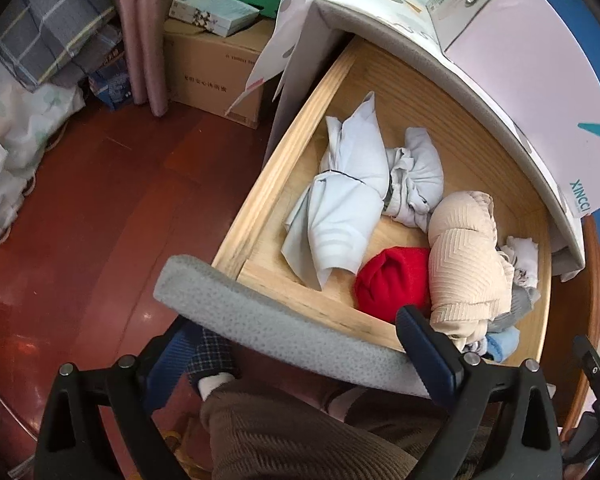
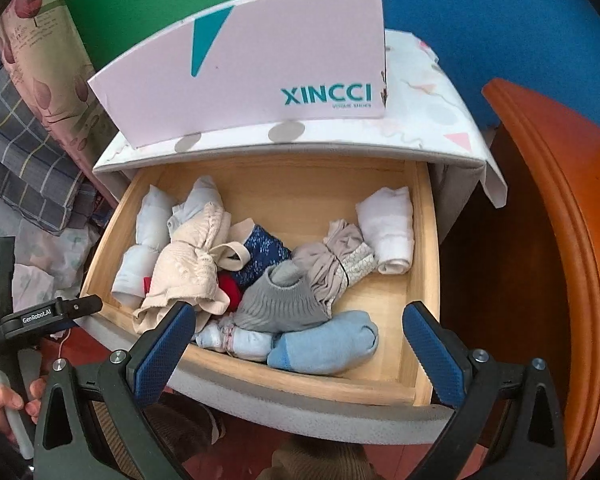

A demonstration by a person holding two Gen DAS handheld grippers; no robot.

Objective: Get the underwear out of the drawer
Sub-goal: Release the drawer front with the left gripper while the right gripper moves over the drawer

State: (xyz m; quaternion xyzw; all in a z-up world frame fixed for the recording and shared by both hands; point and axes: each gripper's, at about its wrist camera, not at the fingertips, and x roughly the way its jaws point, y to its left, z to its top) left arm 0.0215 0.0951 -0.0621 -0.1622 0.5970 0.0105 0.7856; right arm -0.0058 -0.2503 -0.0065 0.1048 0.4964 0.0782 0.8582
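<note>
Tools hovering spread and empty: right tool [image 2: 300, 344] over drawer [image 2: 424, 248], left tool [image 1: 296, 360] straddling its front. Risking snagging beige underwear [image 2: 188, 268] tangled with red roll [image 2: 230, 290], dragging neighbours out.

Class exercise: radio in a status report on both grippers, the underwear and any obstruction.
Right gripper open above drawer, empty. Left gripper open at drawer front, empty. Beige underwear in the pile, untouched. Nothing blocking.
</note>
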